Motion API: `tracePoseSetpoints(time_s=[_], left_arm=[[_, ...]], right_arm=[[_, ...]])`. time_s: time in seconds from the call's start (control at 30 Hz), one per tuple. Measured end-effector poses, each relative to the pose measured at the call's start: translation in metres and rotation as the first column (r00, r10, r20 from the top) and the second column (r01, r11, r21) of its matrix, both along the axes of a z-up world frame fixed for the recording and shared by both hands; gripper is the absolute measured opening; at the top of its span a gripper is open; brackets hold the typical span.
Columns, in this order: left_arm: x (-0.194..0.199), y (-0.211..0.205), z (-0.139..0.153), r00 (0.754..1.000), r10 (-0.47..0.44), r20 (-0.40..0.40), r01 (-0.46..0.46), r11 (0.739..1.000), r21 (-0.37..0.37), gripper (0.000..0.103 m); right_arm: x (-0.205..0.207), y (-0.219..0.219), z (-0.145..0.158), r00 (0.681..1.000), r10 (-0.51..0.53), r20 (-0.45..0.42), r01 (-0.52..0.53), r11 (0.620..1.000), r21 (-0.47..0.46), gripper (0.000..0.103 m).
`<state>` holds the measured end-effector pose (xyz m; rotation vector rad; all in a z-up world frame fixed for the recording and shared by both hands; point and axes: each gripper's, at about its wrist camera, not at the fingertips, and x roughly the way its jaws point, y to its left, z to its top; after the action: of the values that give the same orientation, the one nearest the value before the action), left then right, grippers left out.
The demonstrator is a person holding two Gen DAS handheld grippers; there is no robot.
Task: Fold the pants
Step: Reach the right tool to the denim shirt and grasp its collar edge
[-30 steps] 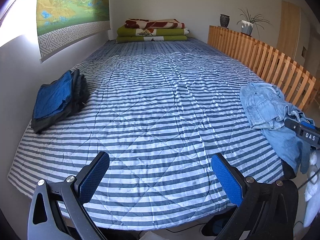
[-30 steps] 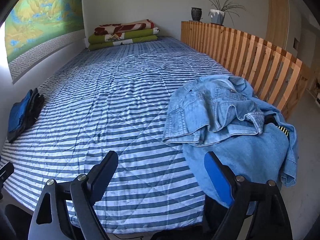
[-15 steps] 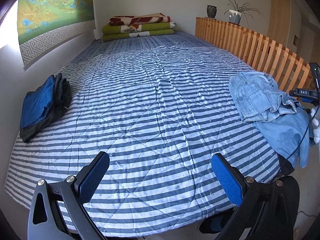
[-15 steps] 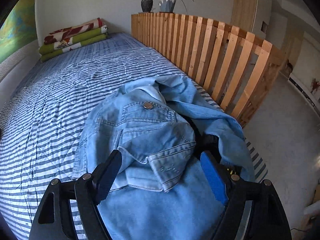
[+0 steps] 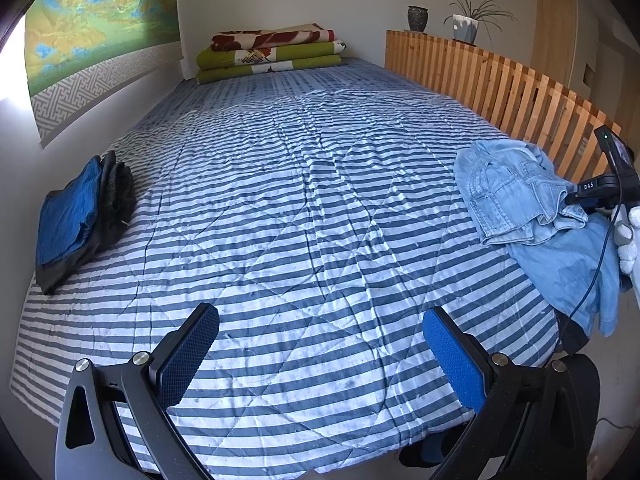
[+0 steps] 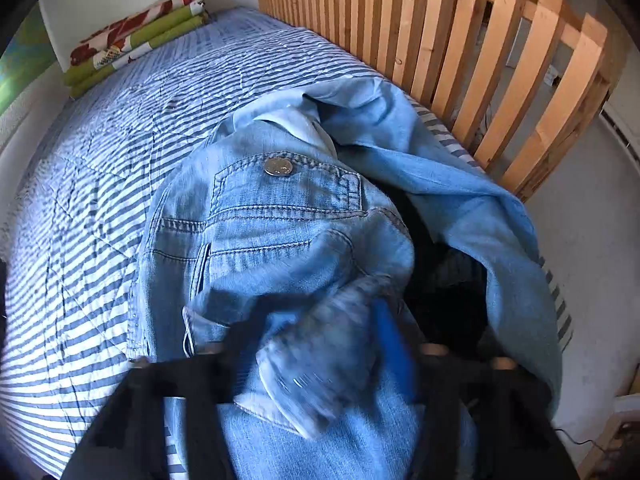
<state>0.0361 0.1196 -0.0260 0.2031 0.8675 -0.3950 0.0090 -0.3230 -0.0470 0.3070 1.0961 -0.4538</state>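
Hovering over the near edge of the bed (image 5: 304, 208), the left tongs (image 5: 320, 364) are standing wide apart with nothing between their blue pads. The right tongs (image 6: 316, 360) are closing, blurred in their own view, with a fold of the light denim pants (image 6: 280, 232) bunched between the fingers; whether the pads are already pressing on the cloth I cannot tell. In the left view the right tongs (image 5: 576, 198) are reaching into the pile from the bed's right side, a white-gloved hand (image 5: 628, 240) gripping the handle. The pants (image 5: 520, 196) are lying crumpled at the near right corner of the striped quilt, part of them hanging over the near edge, just beside the wooden slat rail (image 5: 500, 80). Near the left edge a folded stack of dark and blue clothes (image 5: 76, 216) is resting. At the far end, folded blankets (image 5: 272, 52) are lying stacked against the wall.
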Motion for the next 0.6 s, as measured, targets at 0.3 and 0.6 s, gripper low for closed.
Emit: tracePoseSetpoints(time_s=[0.3, 0.6], left_arm=[[0.004, 0.014, 0.001, 1.0, 0.014, 0.004, -0.014, 1.0, -0.018, 0.103], [0.003, 0.062, 0.013, 0.996, 0.089, 0.025, -0.088, 0.995, -0.057, 0.103]], right_arm=[[0.003, 0.049, 0.063, 0.978, 0.125, 0.168, -0.135, 0.99, 0.05, 0.01], [0.05, 0.203, 0.114, 0.884, 0.376, 0.279, -0.399, 0.916, 0.028, 0.008]])
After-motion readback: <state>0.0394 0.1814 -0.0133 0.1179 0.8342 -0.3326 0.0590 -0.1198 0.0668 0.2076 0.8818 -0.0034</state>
